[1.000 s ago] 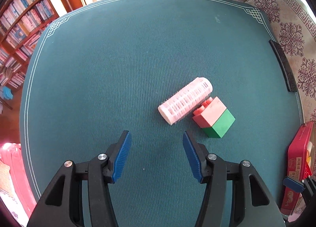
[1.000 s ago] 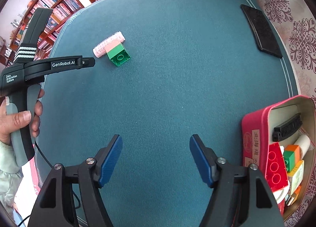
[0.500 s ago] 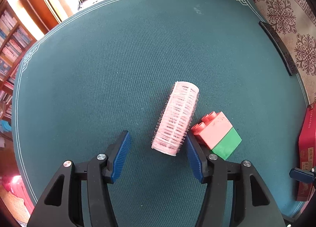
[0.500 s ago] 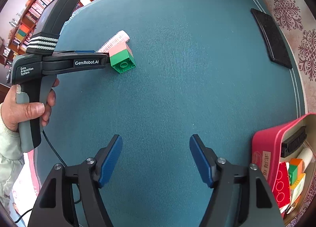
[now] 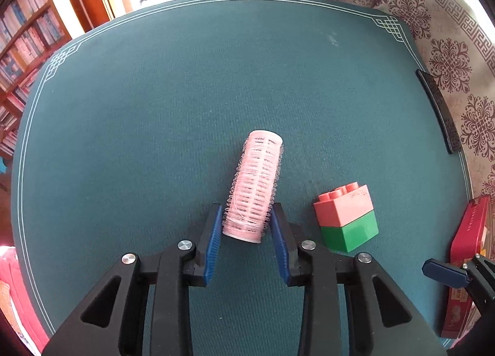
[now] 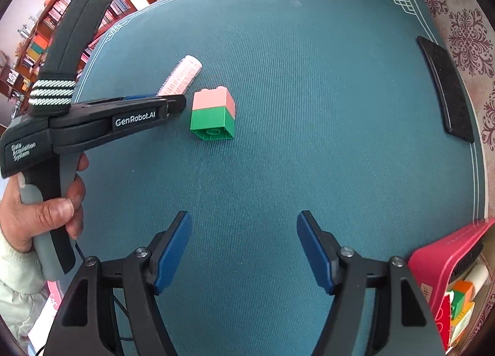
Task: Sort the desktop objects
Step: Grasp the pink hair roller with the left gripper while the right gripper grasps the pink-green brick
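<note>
One hair roller (image 5: 254, 188) sits between the closing left gripper (image 5: 246, 226); one two-block stack (image 5: 345, 216) alongside.

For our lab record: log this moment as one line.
left gripper: closing around pink hair roller | right gripper: open, empty | brick stack: on mat

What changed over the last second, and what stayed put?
The left gripper moved in over the pink hair roller; its jaws are closing with the roller's near end between them. The right gripper drifted left, open and empty. The pink-and-green block stayed on the mat.
</note>
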Available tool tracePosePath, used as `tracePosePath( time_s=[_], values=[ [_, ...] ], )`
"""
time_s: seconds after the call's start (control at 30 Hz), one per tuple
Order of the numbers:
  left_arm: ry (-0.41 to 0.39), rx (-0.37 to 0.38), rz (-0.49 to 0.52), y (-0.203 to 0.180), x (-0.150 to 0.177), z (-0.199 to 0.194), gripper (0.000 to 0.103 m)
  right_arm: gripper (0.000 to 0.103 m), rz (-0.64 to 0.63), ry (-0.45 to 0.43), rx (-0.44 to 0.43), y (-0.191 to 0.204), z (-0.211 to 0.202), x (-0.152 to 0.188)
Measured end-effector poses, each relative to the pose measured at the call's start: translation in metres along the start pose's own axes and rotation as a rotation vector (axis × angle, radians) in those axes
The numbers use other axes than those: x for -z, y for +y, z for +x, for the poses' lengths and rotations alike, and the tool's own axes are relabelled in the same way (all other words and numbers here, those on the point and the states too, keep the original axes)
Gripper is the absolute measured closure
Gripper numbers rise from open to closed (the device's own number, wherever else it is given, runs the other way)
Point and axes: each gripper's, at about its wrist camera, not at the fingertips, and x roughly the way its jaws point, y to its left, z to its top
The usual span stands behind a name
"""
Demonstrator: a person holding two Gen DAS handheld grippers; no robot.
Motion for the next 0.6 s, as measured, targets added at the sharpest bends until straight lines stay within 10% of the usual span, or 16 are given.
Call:
tracePosePath(
  time_s=[0.33,0.6],
  values=[
    [0.001,-0.017,-0.124,0.030,0.040,-0.017,0.069,0.029,-0.022,-0.011,-0.026,0.020,0.021,-0.039],
    [0.018,-0.026,-0.179,0.042,0.062,-0.020,0.069,0.051,-0.069,0.004,0.007,0.034,0.040,-0.066]
  ],
)
